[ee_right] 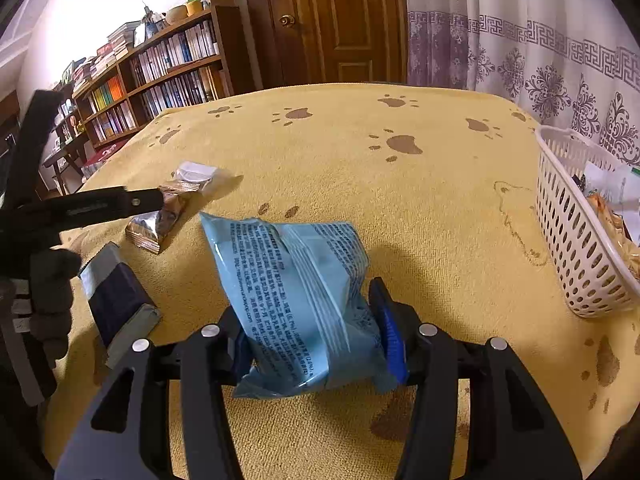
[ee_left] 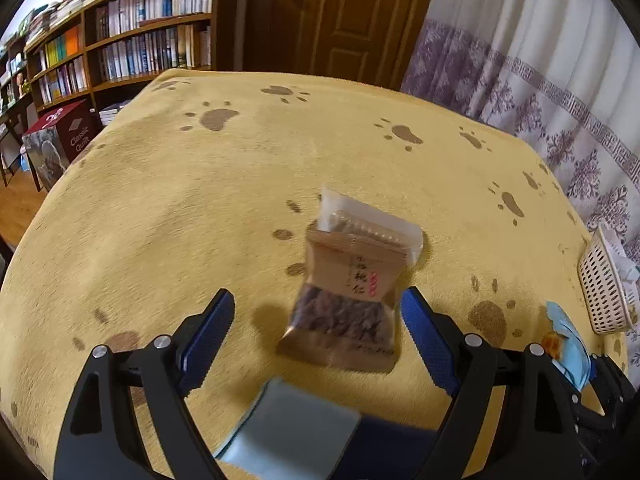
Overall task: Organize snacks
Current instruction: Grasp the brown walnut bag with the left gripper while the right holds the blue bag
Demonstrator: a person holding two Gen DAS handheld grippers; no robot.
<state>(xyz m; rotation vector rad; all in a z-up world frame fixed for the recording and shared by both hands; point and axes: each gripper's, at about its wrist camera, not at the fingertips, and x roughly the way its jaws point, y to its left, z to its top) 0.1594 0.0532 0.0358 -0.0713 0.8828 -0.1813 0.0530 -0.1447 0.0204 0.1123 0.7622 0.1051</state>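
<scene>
My left gripper (ee_left: 317, 296) is open just above the yellow paw-print blanket (ee_left: 200, 208). A brown packet of dark nuts (ee_left: 344, 304) lies between and ahead of its blue pads (ee_left: 424, 336), nearer the right one, and neither pad presses on it. A white packet (ee_left: 360, 216) lies just behind it. A dark blue and grey packet (ee_left: 292, 428) sits under the gripper's base. My right gripper (ee_right: 308, 300) is shut on a light blue snack bag (ee_right: 296, 280), held above the blanket. The bag hides most of its left pad.
A white perforated basket (ee_right: 568, 240) with several snack bags in it stands on the blanket's right side. The right wrist view shows one of the left gripper's fingers (ee_right: 120, 202) and a gloved hand (ee_right: 52, 292). Beyond the blanket are bookshelves (ee_left: 132, 40), a door and a curtain.
</scene>
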